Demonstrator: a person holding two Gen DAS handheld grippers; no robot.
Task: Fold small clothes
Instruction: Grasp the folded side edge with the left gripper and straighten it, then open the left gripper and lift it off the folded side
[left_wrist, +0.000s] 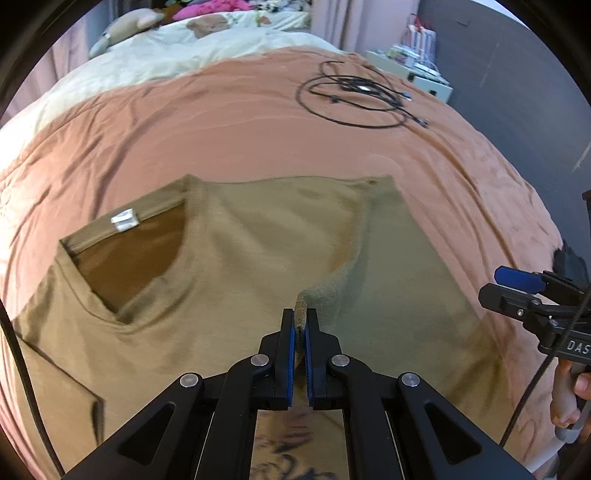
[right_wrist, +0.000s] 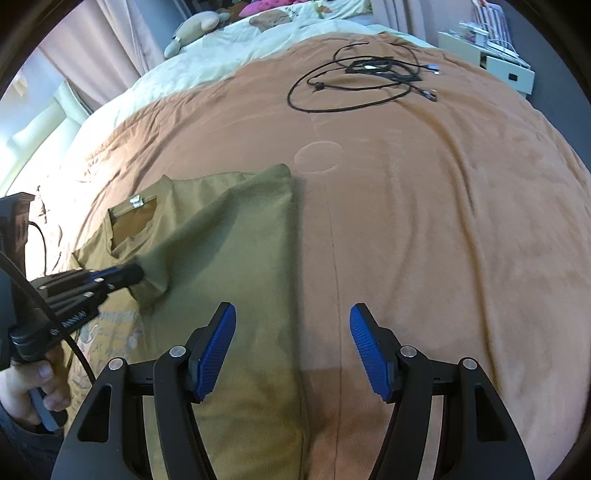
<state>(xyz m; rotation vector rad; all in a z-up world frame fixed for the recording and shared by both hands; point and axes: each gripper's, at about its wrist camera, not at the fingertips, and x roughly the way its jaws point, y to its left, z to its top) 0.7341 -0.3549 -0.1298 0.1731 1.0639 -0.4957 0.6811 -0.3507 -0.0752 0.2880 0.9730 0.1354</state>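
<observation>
Bed covered with a rust-brown plush blanket (right_wrist: 424, 221), cream patterned duvet (left_wrist: 155, 55) bunched at the far end. All the work sits on the near left part of the blanket.

Olive-tan cotton T-shirt (left_wrist: 229, 258) lies flat there, collar toward the left, white neck label (left_wrist: 125, 220) showing inside the collar. In the right wrist view its right side already runs as a straight, doubled edge, so I judge 1 lengthwise fold is made or nearly made. The left side, with its sleeve, looks unfolded, and the printed lower part of the shirt is only partly in view, so I cannot tell its state.

Loose coil of black cables (right_wrist: 354, 81) far right on the blanket, well apart from the shirt.

My left gripper (left_wrist: 300, 325): pads pinched tight on a ridge of the shirt's fabric, which rises from the flat cloth into the jaws. From the right wrist view this looks like the sleeve end, lifted just off the shirt body.

My right gripper (right_wrist: 291, 347): jaws standing wide, nothing between them, hovering over the shirt's right edge and the bare blanket beside it.

Judgement: early to middle. Left to do: lay the pinched fabric across, fold the left side in, then fold crosswise into a small packet.
</observation>
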